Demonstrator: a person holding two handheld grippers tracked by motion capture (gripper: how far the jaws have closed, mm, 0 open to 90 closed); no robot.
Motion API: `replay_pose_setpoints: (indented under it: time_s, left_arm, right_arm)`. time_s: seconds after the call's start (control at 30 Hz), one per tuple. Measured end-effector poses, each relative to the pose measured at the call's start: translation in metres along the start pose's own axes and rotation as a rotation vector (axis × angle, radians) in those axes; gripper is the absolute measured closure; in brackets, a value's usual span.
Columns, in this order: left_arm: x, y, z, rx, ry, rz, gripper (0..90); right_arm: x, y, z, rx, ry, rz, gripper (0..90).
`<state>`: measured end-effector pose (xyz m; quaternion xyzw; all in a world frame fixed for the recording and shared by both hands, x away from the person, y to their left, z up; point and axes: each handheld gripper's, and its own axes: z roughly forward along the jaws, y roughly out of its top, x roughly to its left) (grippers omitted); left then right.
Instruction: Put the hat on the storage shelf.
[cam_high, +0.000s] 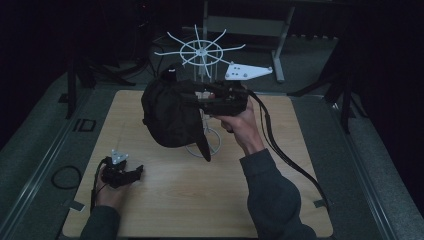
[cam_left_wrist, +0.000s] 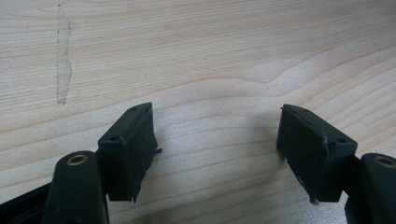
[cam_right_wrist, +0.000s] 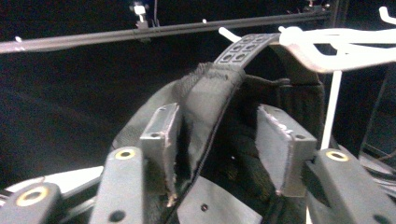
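A black cap (cam_high: 170, 115) hangs from a white hook rack (cam_high: 200, 50) at the middle of the wooden table (cam_high: 210, 200). My right gripper (cam_high: 196, 97) reaches in from the right at the cap's back. In the right gripper view its jaws (cam_right_wrist: 217, 140) stand apart with the cap's sweatband edge (cam_right_wrist: 210, 93) between them; the right pad is clear of the fabric. The cap's snap strap (cam_right_wrist: 247, 46) lies over a white hook (cam_right_wrist: 317, 46). My left gripper (cam_high: 136, 172) rests low near the table's front left, open (cam_left_wrist: 217, 140), with bare wood between its pads.
The rack's wire ring base (cam_high: 216, 145) stands under the cap, and its post (cam_right_wrist: 332, 102) rises just right of the cap. Dark stands and a metal frame (cam_high: 250, 25) lie beyond the table's far edge. A cable (cam_high: 280, 145) trails from the right gripper.
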<state>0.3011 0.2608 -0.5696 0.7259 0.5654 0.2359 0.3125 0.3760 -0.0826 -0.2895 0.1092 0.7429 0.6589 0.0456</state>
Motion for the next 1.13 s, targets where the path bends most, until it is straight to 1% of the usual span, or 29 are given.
replay_pose_setpoints:
  time_s: [0.03, 0.07, 0.3, 0.37, 0.43, 0.53, 0.6, 0.7, 0.8, 0.93, 1.07, 1.13]
  left_arm:
    - [0.0, 0.0, 0.0, 0.0, 0.0, 0.0, 28.4]
    - [0.0, 0.0, 0.0, 0.0, 0.0, 0.0, 28.4]
    - [0.0, 0.0, 0.0, 0.0, 0.0, 0.0, 28.4]
    - [0.0, 0.0, 0.0, 0.0, 0.0, 0.0, 28.4]
    - [0.0, 0.0, 0.0, 0.0, 0.0, 0.0, 28.4]
    - [0.0, 0.0, 0.0, -0.001, 0.001, -0.001, 28.3]
    - [0.0, 0.0, 0.0, -0.001, 0.0, -0.002, 28.3]
    - [0.0, 0.0, 0.0, -0.001, 0.001, -0.001, 28.3]
    - [0.0, 0.0, 0.0, -0.001, 0.001, -0.002, 28.3]
    - [0.0, 0.0, 0.0, -0.002, 0.001, -0.002, 28.3]
    - [0.0, 0.0, 0.0, -0.002, 0.001, -0.003, 28.3]
    - [0.0, 0.0, 0.0, -0.002, 0.001, -0.003, 28.3]
  right_arm:
    - [0.0, 0.0, 0.0, 0.005, -0.006, -0.004, 44.9]
    - [0.001, 0.0, -0.002, 0.014, -0.021, -0.011, 40.9]
    - [0.004, -0.001, -0.004, 0.055, -0.055, -0.031, 28.9]
    - [0.004, -0.003, -0.006, 0.049, -0.057, -0.026, 26.5]
    - [0.003, -0.005, -0.008, 0.045, -0.069, -0.015, 23.0]
    - [0.001, -0.008, -0.012, 0.046, -0.08, 0.001, 20.2]
    - [0.001, -0.008, -0.014, 0.05, -0.08, -0.006, 19.9]
    - [0.003, -0.009, -0.016, 0.06, -0.083, -0.01, 16.6]
    - [0.003, -0.012, -0.019, 0.07, -0.079, -0.004, 14.7]
    - [0.003, -0.016, -0.022, 0.088, -0.082, -0.002, 13.6]
    - [0.007, -0.015, -0.022, 0.1, -0.078, -0.019, 13.2]
    - [0.007, -0.015, -0.022, 0.103, -0.079, -0.018, 13.3]
